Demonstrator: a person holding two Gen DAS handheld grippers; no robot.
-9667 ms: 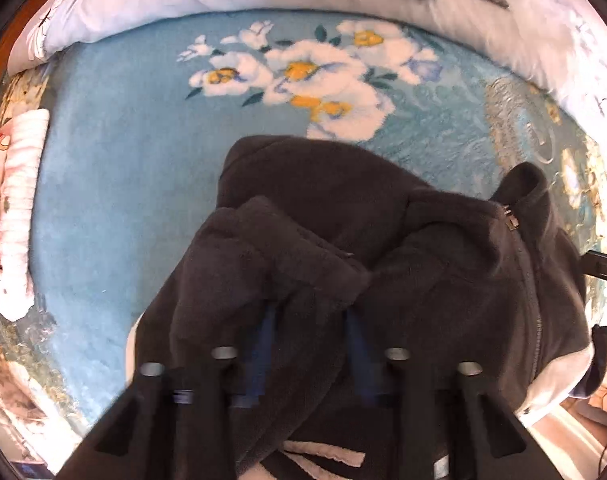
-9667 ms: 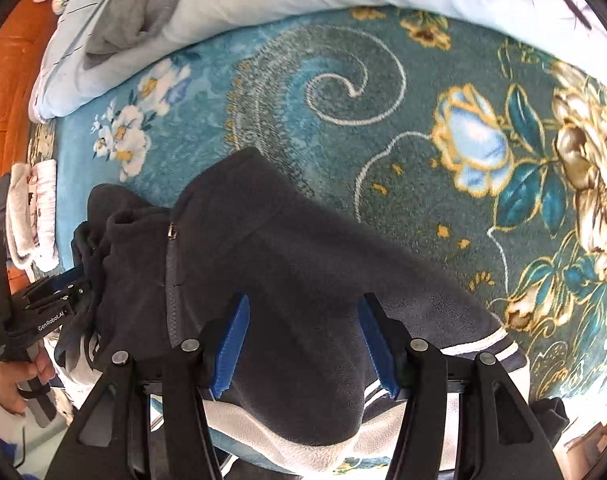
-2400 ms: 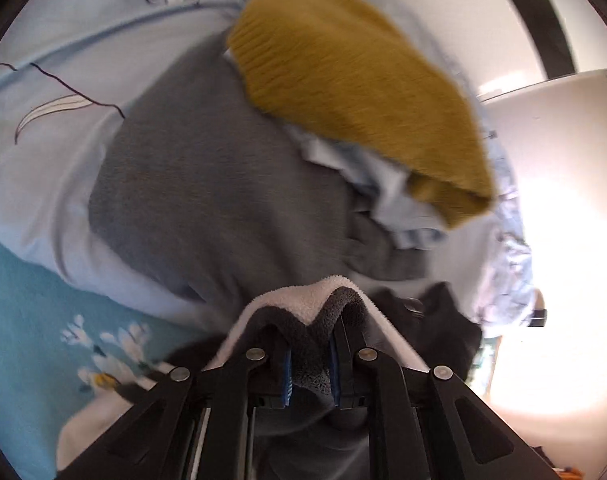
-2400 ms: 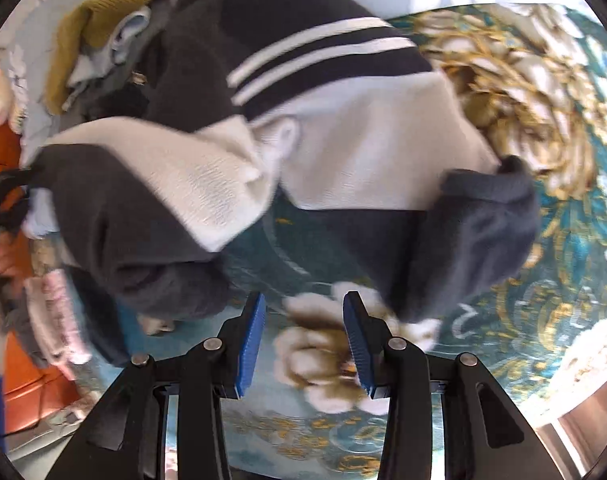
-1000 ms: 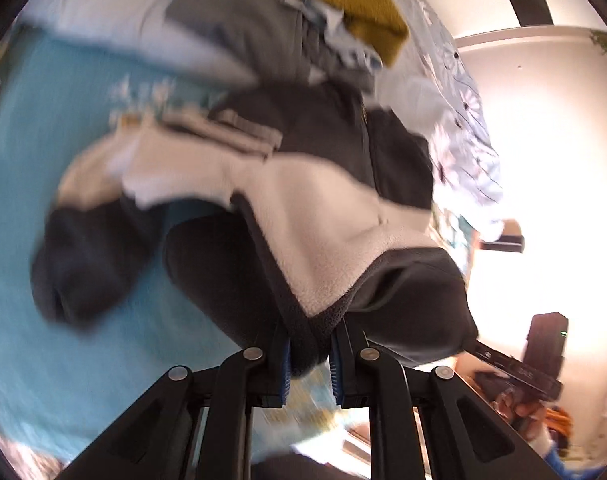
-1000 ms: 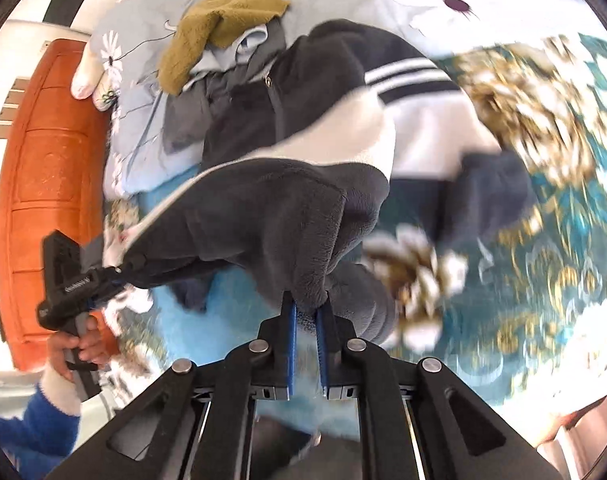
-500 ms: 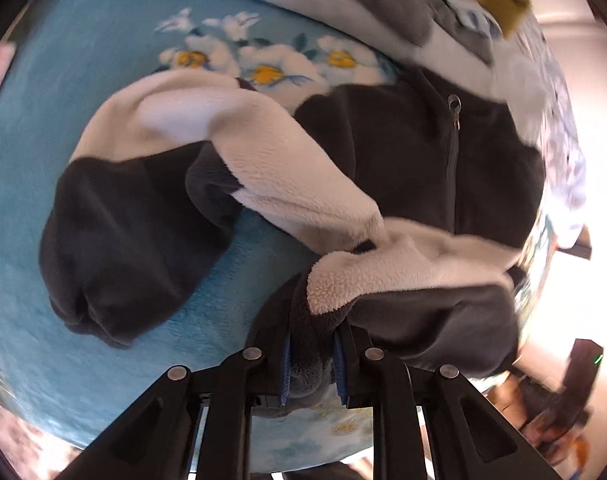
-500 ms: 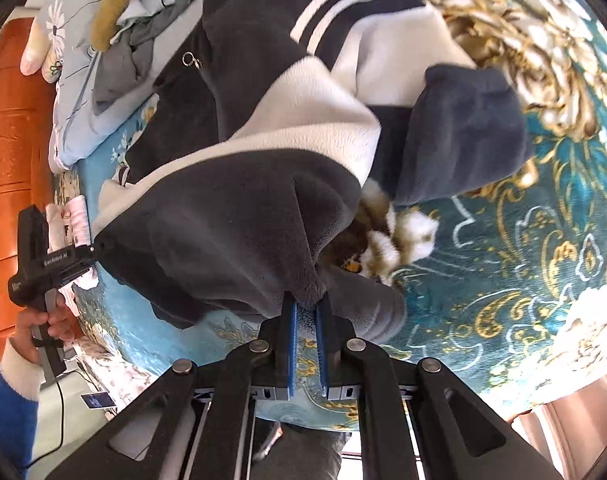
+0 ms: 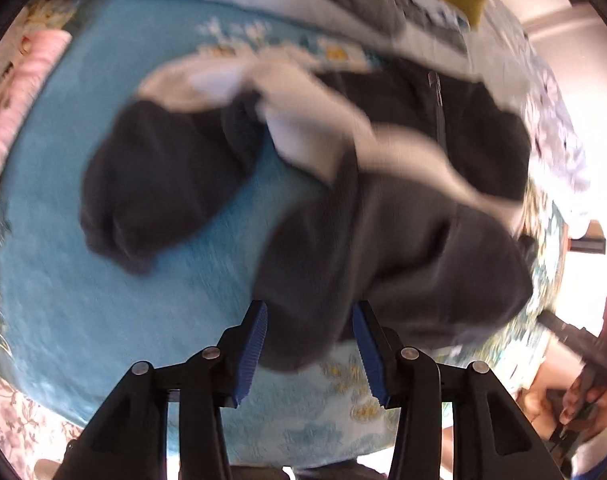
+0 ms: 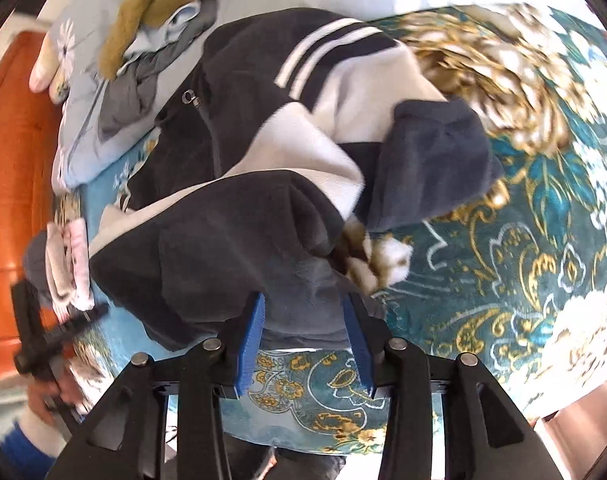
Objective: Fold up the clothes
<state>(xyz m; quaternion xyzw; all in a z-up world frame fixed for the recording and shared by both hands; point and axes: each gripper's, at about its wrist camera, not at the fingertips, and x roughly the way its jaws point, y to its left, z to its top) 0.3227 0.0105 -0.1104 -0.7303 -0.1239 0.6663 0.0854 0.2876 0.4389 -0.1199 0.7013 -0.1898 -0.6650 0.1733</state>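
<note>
While the dark fleece jacket [image 9: 403, 216] lies spread on the blue flowered blanket [image 9: 83, 300] of the bed, its dark hem reaches down between the blue pads of the left tool [image 9: 309, 342], whose jaws have just been opening and now stand apart, with gaps showing between the pads and the cloth. Seen from the right wrist, the same jacket [image 10: 239, 236] has a folded dark flap lying just ahead of the right tool [image 10: 303, 344]; that tool's jaws have also just been opening, and the fleece edge sits between them without being pinched. White panels, two white stripes and a zip show on the jacket farther from both tools. One dark sleeve [image 9: 155, 196] lies off to the left in the left wrist view. Beyond the jacket, a mustard sweater [image 10: 151, 8] and grey clothes [image 10: 143, 76] are heaped on a pale quilt [image 10: 79, 140]. Folded pink cloth [image 9: 19, 92] lies at the blanket's edge.
</note>
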